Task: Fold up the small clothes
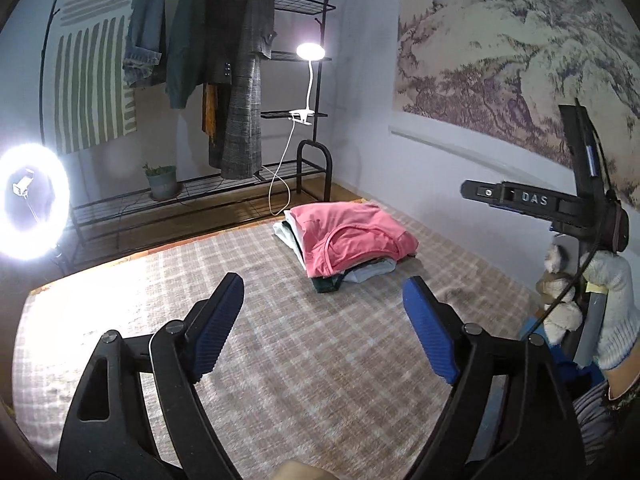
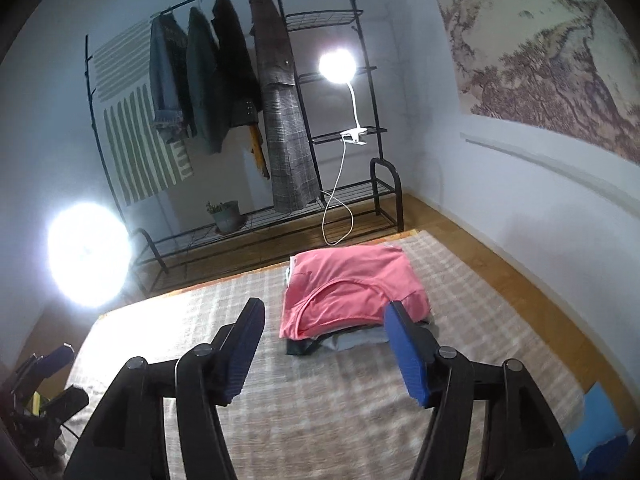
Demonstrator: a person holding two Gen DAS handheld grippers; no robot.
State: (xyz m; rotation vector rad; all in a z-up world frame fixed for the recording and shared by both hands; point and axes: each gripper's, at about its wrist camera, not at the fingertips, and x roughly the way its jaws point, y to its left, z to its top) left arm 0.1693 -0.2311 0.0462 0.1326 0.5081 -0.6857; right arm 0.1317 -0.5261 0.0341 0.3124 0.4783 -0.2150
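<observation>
Resting folded on the checked mat [image 1: 280, 320], the pink top [image 1: 352, 236] caps the clothes stack [image 2: 344, 340]; left gripper [image 1: 324, 320] and right gripper [image 2: 324, 348] hover spread, empty; folding looks nearly done.

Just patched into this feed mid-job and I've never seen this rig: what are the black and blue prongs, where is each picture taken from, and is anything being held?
No robot here: a person holds a handheld gripper in each hand, with a fisheye camera on each looking along its two fingers. One picture looks out from the left gripper, the other from the right gripper. The blue pads are the fingertips. Both grippers are open and hold nothing. Ahead, on a checked mat, lies a stack of clothes with a pink top uppermost. In the left view, the gloved hand at the right edge carries the other gripper. Behind stands a clothes rack.
</observation>
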